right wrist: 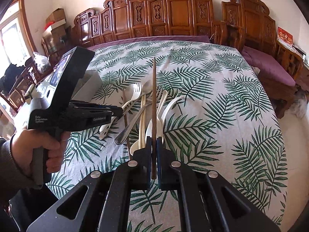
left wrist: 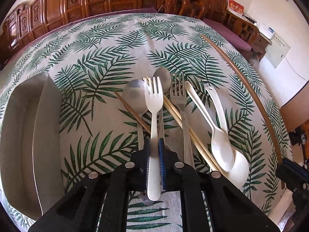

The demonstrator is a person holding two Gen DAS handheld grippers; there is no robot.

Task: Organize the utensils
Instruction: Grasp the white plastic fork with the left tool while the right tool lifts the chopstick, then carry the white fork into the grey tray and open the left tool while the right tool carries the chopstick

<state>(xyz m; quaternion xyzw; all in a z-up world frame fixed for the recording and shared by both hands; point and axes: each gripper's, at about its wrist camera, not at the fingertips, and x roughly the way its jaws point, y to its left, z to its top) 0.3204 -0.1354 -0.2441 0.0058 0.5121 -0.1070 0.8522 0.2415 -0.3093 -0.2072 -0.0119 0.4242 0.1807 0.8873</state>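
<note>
My left gripper (left wrist: pixel 154 145) is shut on a white plastic fork (left wrist: pixel 154 104) and holds it above the utensil pile. Under it lie two metal spoons (left wrist: pixel 135 94), a metal fork (left wrist: pixel 178 96), pale chopsticks (left wrist: pixel 177 116), a brown chopstick (left wrist: pixel 131 110) and two white spoons (left wrist: pixel 222 141). My right gripper (right wrist: pixel 154 141) is shut on a dark brown chopstick (right wrist: pixel 154 89), which also shows in the left wrist view (left wrist: pixel 241 81). The left gripper also shows in the right wrist view (right wrist: pixel 115 112), with the white fork (right wrist: pixel 135 94) in it.
A grey divided tray (left wrist: pixel 25 135) sits on the leaf-patterned tablecloth (left wrist: pixel 108 44) to the left of the pile; it also shows in the right wrist view (right wrist: pixel 92 85) behind the left gripper. Carved wooden benches (right wrist: pixel 173 13) with purple cushions stand beyond the table.
</note>
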